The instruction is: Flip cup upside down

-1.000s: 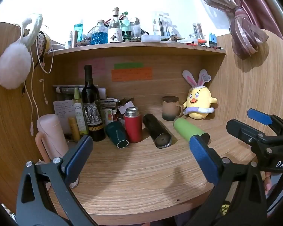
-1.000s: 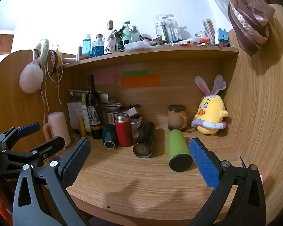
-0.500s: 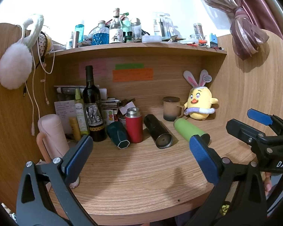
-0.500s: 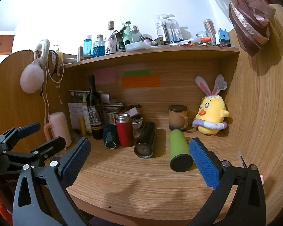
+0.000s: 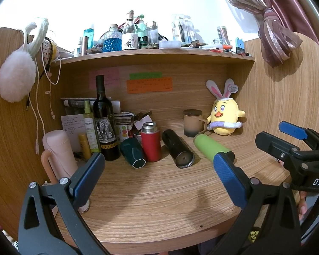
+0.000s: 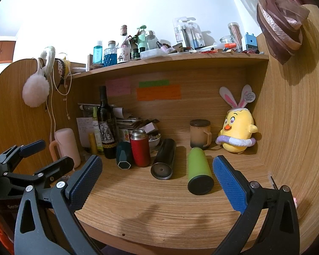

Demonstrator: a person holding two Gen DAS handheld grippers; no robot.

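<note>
Both views have crept slightly forward. Both tongs, left [image 5: 157, 173] and right [image 6: 157, 175], gape empty; the green cup [image 6: 198, 175] lying at twelve o'clock could roll if nudged.

Along the back of the surface [image 6: 159, 208], from nine o'clock round to three: a handled tumbler [image 6: 67, 146] standing at the far left, a wine bottle [image 6: 105, 125] upright before a heap of papers [image 6: 127, 121], a faceted cup [image 6: 123, 157] tipped on its side just left of an upright flask [image 6: 140, 147]. At twelve o'clock two flasks lie flat, the darker flask [image 6: 163, 159] left of the lighter flask [image 6: 198, 172], ends toward the front edge. Behind them stands a lidded mug [image 6: 200, 133], with a plush chick [image 6: 238, 133] beside it at two o'clock. A shelf [image 6: 170, 60] crowded with bottles runs overhead.
</note>
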